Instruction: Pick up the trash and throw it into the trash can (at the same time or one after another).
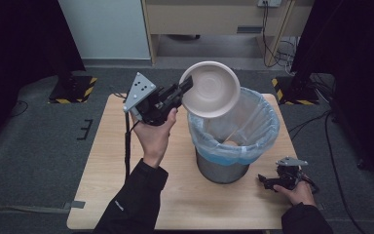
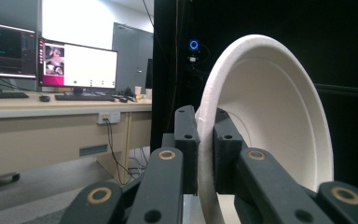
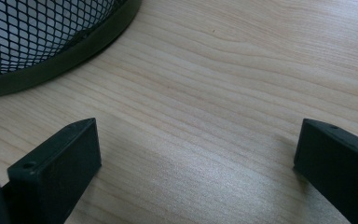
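- Work in hand: tipping a white disposable bowl (image 1: pixel 209 89) into the lined waste bin (image 1: pixel 231 139). As things lie, the bowl is lifted and carried to the bin's mouth, but it is not yet let go; the drop itself looks to be what remains.
- The left gripper (image 1: pixel 187 87) is clamped on the bowl's rim, jaws drawn close with only the thin rim between the pads (image 2: pixel 223 149). The bowl stands on edge just ahead of the jaws, hollow side towards the camera in the high view.
- The bin sits below and beyond that gripper, its pale blue liner (image 1: pixel 253 136) folded over the rim.
- The right gripper (image 1: pixel 268 181) rests low on the wooden table (image 1: pixel 126 170), jaws wide apart and holding nothing, the bin's mesh base (image 3: pixel 42 42) just ahead of it.
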`<act>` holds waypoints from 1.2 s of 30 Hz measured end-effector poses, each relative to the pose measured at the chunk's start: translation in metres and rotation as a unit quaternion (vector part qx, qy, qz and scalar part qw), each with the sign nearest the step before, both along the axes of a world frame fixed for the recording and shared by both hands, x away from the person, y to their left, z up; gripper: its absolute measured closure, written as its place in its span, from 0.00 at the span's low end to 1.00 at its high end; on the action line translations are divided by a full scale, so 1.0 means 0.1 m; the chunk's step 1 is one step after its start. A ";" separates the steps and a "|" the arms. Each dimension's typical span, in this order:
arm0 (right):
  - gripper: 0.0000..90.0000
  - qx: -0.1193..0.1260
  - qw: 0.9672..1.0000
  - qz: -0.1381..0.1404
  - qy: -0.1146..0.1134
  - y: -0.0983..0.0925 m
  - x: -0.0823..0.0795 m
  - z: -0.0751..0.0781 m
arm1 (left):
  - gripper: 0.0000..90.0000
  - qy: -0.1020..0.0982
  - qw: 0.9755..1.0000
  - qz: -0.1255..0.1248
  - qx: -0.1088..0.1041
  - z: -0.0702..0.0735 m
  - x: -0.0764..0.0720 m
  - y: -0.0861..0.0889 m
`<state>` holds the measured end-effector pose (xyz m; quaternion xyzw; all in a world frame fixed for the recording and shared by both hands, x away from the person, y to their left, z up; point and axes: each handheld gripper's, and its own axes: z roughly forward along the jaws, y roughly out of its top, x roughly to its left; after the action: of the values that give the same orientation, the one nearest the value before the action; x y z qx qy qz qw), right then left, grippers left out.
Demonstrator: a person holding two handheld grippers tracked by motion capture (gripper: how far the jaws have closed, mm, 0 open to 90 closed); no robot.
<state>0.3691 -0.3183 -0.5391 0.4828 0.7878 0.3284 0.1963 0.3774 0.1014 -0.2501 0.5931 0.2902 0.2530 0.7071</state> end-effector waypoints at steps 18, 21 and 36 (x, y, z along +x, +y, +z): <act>0.01 0.000 1.000 0.000 -0.002 0.00 0.00 0.00 | 0.92 0.033 0.998 -0.023 0.058 -0.23 0.23 -0.50; 0.01 -0.001 1.000 0.001 -0.002 0.00 0.00 0.00 | 0.86 0.043 0.996 -0.035 0.066 -0.27 0.28 -0.54; 0.01 0.000 1.000 0.002 0.000 0.00 0.00 0.00 | 0.53 0.034 0.996 0.005 0.087 -0.28 0.09 0.00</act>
<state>0.3690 -0.3183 -0.5391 0.4815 0.7886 0.3286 0.1956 0.3860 0.1015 -0.2782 0.6592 0.2943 0.2604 0.6411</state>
